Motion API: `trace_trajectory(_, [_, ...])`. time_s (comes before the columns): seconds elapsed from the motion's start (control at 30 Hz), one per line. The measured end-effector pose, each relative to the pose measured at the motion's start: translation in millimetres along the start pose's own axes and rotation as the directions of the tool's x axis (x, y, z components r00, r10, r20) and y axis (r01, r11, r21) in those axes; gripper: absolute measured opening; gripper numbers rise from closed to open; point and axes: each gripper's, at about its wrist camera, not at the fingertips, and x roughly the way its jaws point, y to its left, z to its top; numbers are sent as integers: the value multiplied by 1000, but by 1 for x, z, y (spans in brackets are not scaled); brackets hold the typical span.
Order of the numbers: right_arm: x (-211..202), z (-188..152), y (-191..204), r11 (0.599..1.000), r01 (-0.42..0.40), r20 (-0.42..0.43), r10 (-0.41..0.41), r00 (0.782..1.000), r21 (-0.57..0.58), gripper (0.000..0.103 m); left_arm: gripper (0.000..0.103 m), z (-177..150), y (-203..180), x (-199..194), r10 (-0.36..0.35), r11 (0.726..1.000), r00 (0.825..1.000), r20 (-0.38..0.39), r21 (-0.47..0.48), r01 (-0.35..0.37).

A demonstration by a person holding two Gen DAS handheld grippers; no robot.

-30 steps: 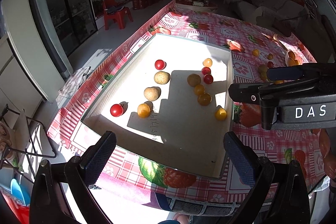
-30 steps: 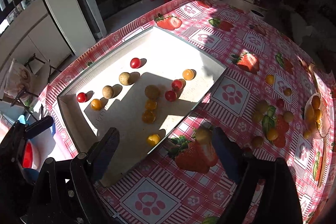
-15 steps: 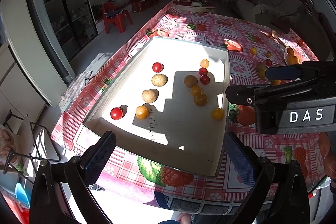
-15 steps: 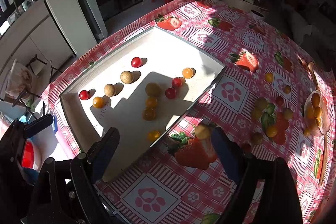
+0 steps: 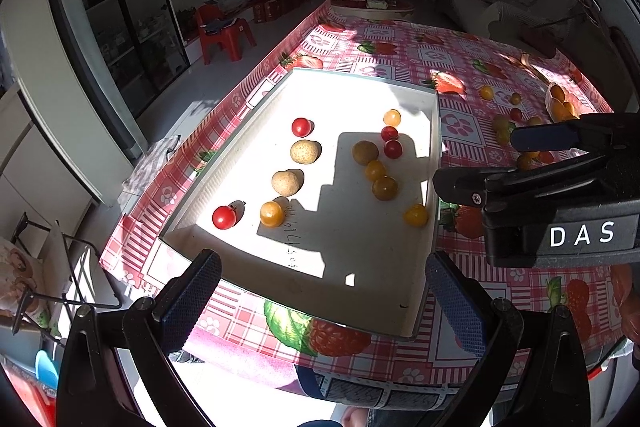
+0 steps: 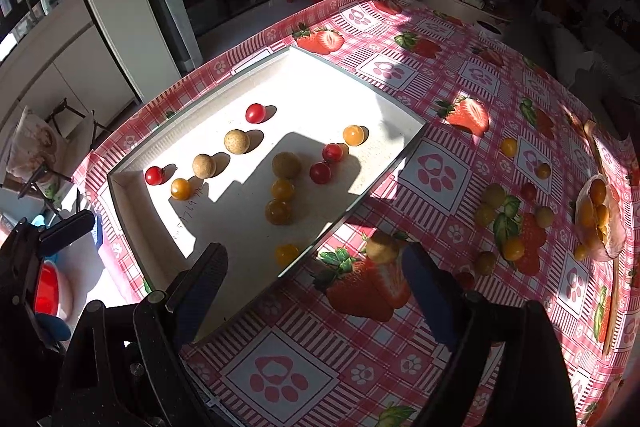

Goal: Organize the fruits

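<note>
A white tray (image 5: pixel 434 131) (image 6: pixel 120 203) lies on the checked tablecloth and holds several small fruits: red tomatoes (image 5: pixel 224 217) (image 6: pixel 255 113), orange ones (image 5: pixel 272 213) (image 6: pixel 353 135) and tan round ones (image 5: pixel 305 151) (image 6: pixel 236 141). A yellow one (image 5: pixel 416 215) (image 6: pixel 286 253) lies by the tray's right wall. More loose fruits (image 6: pixel 494 195) lie on the cloth to the right, and a tan one (image 6: pixel 382 247) sits near my right gripper. My left gripper (image 5: pixel 324 303) is open and empty above the tray's near edge. My right gripper (image 6: pixel 316 291) is open and empty above the tray's corner.
A small dish (image 6: pixel 612 247) with orange fruits stands at the table's right side. The right gripper's body (image 5: pixel 560 195) shows in the left wrist view over the table. The table's near edge (image 5: pixel 360 383) is close below. A red chair (image 5: pixel 224 35) stands on the floor beyond.
Both grippers have risen and drawn back a little, so the tray looks smaller and farther. Both stay open; no fruit has moved.
</note>
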Motion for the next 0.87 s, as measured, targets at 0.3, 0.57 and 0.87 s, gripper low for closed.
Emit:
trace_trajectory(0.3, [0, 0, 0, 1000, 0, -1, 0, 1000, 0, 91, 103, 2, -3, 2, 7, 1000, 1000, 0, 9, -7])
trace_trajectory(0.57, [2, -3, -3, 1000, -2, -3, 2, 1000, 5, 91, 103, 3, -2, 6, 25, 1000, 1000, -6, -7, -25])
trace_trajectory(0.87, [4, -3, -3, 1000, -4, -4, 4, 1000, 10, 91, 103, 1, 2, 8, 62, 998, 998, 15, -7, -62])
